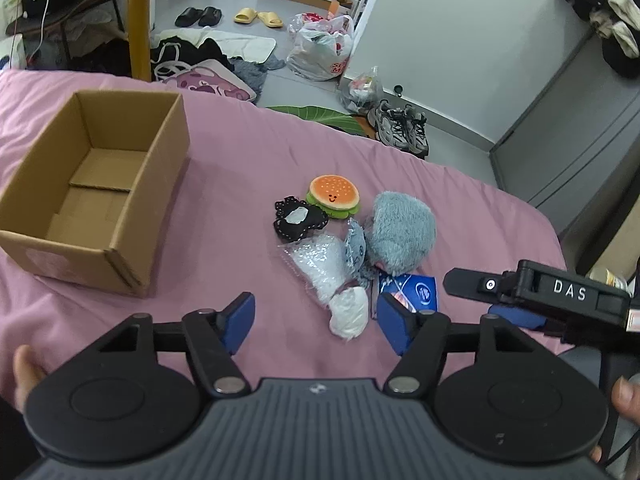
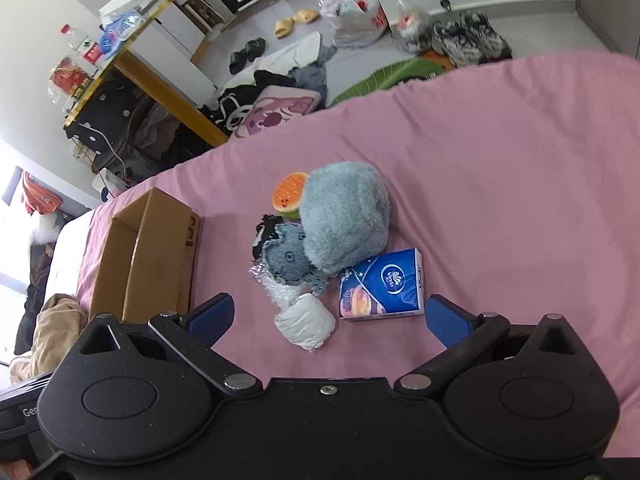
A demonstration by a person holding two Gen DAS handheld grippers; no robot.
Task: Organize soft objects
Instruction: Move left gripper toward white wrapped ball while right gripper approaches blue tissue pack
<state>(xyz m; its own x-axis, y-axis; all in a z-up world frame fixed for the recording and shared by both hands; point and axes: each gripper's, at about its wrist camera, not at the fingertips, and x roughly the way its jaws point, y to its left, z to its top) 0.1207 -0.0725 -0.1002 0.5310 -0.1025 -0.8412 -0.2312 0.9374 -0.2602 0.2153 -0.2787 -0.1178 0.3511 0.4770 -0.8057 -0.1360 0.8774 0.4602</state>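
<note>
A pile of soft things lies on the pink bed sheet (image 1: 224,184): a fluffy blue-grey plush (image 1: 400,232) (image 2: 344,220), a burger plush (image 1: 334,196) (image 2: 289,196), a black lace-edged piece (image 1: 298,222), a small denim octopus toy (image 2: 290,258), a clear bubble bag (image 1: 320,266), a white wrapped pack (image 1: 349,316) (image 2: 306,322) and a blue tissue pack (image 2: 382,284) (image 1: 416,290). An empty cardboard box (image 1: 96,184) (image 2: 148,256) stands left of the pile. My left gripper (image 1: 316,322) is open just before the white pack. My right gripper (image 2: 330,318) is open, with the white pack between its fingers.
The bed's far edge drops to a floor littered with slippers (image 1: 258,18), sneakers (image 1: 402,128), plastic bags (image 1: 320,52) and clothes. A wooden desk leg (image 1: 140,20) and grey cabinets (image 1: 572,128) stand beyond. Pink sheet stretches right of the pile.
</note>
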